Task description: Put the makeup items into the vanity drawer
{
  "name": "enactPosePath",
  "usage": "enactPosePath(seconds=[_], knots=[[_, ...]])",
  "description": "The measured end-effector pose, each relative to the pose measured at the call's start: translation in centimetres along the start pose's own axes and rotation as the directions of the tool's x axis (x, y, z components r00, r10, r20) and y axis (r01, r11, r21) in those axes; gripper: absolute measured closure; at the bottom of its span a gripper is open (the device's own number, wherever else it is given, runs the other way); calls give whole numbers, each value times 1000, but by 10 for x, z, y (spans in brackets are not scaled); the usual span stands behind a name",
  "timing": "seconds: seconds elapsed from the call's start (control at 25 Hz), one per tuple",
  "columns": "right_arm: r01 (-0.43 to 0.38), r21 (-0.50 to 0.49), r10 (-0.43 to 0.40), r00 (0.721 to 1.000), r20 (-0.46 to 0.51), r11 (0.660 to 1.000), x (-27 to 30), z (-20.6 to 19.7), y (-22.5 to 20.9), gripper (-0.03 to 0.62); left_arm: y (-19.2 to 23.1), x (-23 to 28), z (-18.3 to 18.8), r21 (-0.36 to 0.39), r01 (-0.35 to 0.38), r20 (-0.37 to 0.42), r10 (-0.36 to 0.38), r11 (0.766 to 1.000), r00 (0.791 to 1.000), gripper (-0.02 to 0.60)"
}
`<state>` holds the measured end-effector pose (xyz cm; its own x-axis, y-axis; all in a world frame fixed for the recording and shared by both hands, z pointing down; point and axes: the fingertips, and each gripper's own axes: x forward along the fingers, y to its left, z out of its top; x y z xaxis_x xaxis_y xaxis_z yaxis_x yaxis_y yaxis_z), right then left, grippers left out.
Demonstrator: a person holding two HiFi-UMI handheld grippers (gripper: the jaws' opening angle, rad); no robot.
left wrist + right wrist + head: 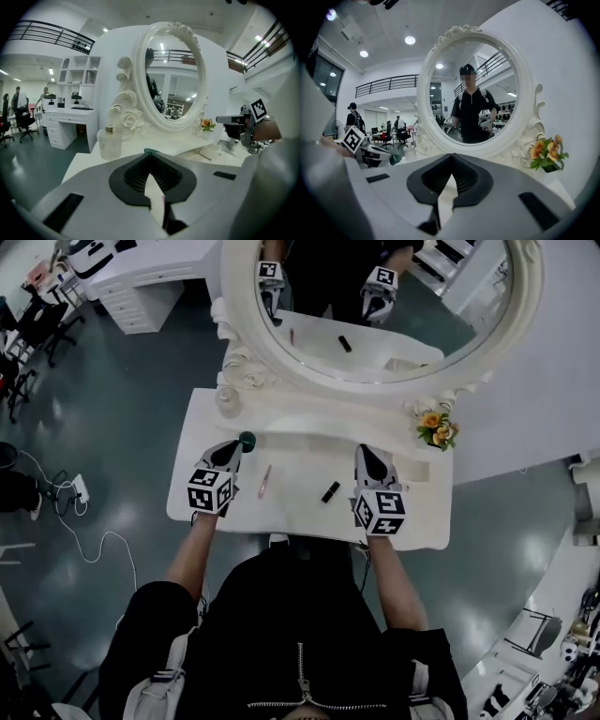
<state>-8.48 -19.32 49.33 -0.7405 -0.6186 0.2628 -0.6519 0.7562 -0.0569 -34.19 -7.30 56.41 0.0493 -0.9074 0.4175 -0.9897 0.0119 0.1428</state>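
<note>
My left gripper (235, 449) hovers over the left part of the white vanity top (300, 521), shut on a small dark green makeup item (247, 439). Only a green sliver of the item (151, 151) shows past the closed tips in the left gripper view. A thin pink stick (265, 481) and a short black tube (331, 491) lie on the top between the two grippers. My right gripper (367, 453) is over the right part of the top, shut with nothing in it. Its jaws (451, 155) point at the oval mirror (471, 93).
A clear glass bottle (226, 399) stands at the back left by the mirror's carved frame (246, 367). A small orange flower bunch (438, 430) sits at the back right. Grey floor surrounds the vanity, with cables at the left and white desks farther off.
</note>
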Motion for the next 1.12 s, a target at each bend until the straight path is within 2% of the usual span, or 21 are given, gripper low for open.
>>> enactPosePath(seconds=[0.12,0.24,0.44,0.6,0.96,1.12], knots=[[79,20,-79,997,0,997,-23,-5,-29,588,-36,28,16,39,100,6,-100,994,995,556],[170,47,-170,985,-7,984,-53,-14,-60,588,-76,56,31,81,195,-4,-195,978,981,557],[296,89,-295,955,-20,951,-99,-29,-106,588,-142,98,50,141,321,-26,-320,937,947,555],[372,117,-371,928,-34,921,-132,-41,-135,588,-198,125,55,169,413,-57,-409,895,911,555],[439,160,-432,898,-78,884,-167,-62,-169,588,-311,173,45,254,571,-177,-543,781,821,555],[449,178,-439,893,-96,875,-172,-73,-178,588,-350,191,27,265,610,-236,-563,746,792,555]])
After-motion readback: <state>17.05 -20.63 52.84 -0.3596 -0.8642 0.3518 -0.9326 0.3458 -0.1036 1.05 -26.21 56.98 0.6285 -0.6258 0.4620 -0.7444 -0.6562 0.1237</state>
